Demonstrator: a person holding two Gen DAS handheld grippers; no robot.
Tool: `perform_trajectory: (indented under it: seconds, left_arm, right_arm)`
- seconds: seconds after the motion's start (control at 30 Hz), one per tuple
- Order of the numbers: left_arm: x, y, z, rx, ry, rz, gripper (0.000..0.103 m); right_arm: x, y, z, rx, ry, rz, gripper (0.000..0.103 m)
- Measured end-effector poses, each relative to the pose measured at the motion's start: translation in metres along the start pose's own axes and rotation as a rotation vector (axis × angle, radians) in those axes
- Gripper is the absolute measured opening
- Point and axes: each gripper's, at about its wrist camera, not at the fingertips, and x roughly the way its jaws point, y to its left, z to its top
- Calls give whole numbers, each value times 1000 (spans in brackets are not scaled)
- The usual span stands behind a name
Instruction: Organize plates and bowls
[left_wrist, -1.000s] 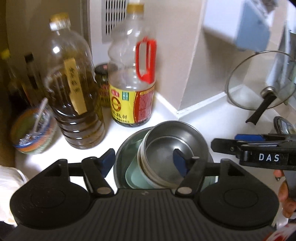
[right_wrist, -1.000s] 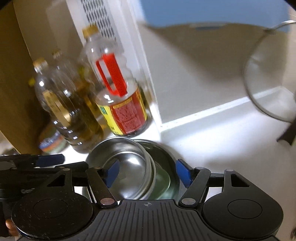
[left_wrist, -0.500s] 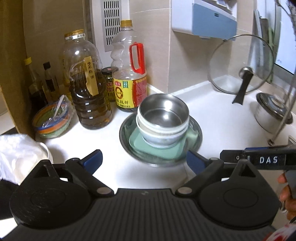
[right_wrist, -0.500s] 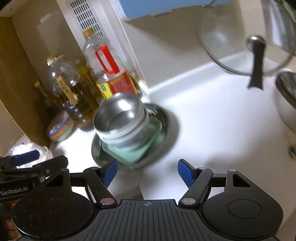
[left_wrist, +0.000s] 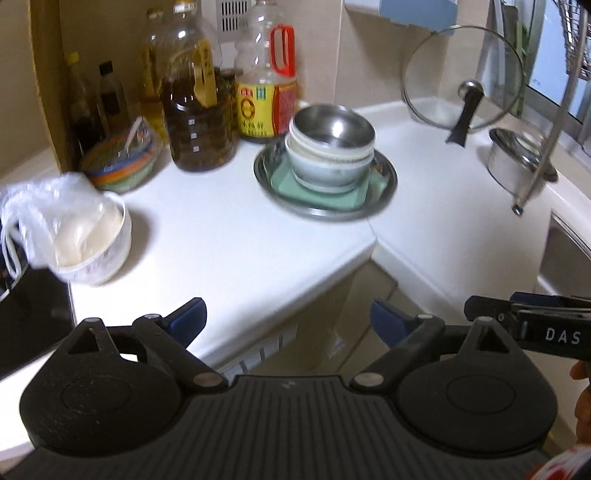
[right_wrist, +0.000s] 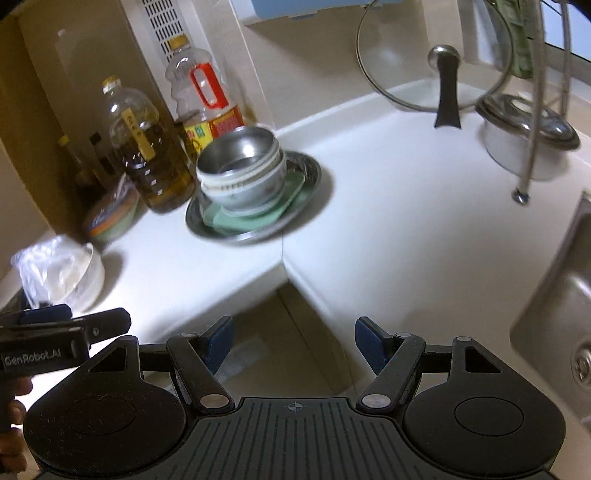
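Observation:
A stack of bowls (left_wrist: 330, 149) (right_wrist: 242, 171), a steel one on top of white ones, stands on a green square plate (left_wrist: 319, 190) (right_wrist: 255, 218) inside a round steel plate (left_wrist: 388, 177) (right_wrist: 314, 173) in the counter's corner. My left gripper (left_wrist: 286, 321) is open and empty, well back from the stack, past the counter's front edge. My right gripper (right_wrist: 293, 341) is also open and empty, equally far back. In the right wrist view the left gripper's tip (right_wrist: 33, 317) shows at lower left.
Oil bottles (left_wrist: 195, 110) and a red-handled bottle (left_wrist: 267, 88) stand behind the stack. A white bowl with a plastic bag (left_wrist: 74, 236) and a colourful covered bowl (left_wrist: 118, 162) sit left. A glass lid (left_wrist: 463, 79), a lidded pot (left_wrist: 517, 162), a rack leg (left_wrist: 539, 155) and a sink (right_wrist: 554, 314) lie right.
Both grippers have pulled back from the stacked dishes, which stay on the counter. The left jaws went from around the steel bowl's rim to wide open; the stack now looks smaller and farther away.

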Motion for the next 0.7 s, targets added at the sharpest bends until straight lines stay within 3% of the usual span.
perform_trajectory:
  seconds: [0.27, 0.7]
  left_arm:
    - [-19, 0, -27, 17, 41, -37, 93]
    - [-33, -21, -32, 4, 31, -20, 93]
  right_arm:
    - [-25, 16, -33, 6, 11, -8, 72]
    - [-39, 8, -36, -57, 19, 9, 72]
